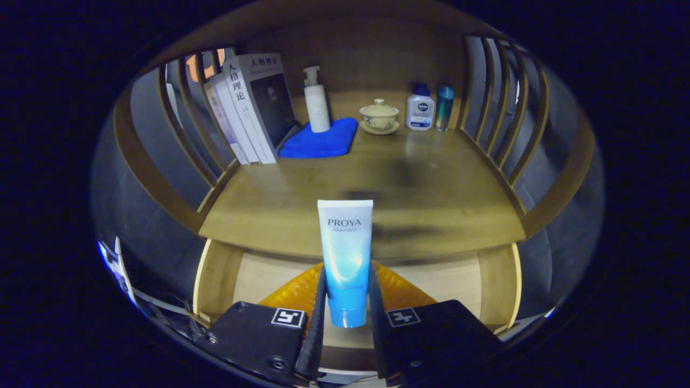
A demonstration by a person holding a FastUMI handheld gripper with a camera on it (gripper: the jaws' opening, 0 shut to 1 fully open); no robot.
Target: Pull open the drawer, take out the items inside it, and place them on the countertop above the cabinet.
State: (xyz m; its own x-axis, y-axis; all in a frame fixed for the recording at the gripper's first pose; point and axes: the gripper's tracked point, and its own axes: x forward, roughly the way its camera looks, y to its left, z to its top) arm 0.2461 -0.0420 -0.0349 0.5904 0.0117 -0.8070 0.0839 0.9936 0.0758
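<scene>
Hand-held gripper [345,302] clamps blue tube [345,258] upright above open drawer [259,275].

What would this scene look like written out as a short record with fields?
held item: blue and white tube
gripper: shut on the tube, a finger pressing each side
drawer: open, below the tube
countertop: bare wood just beyond the tube
at the back: books, pump bottle on a blue cloth, lidded cup, two small bottles
</scene>
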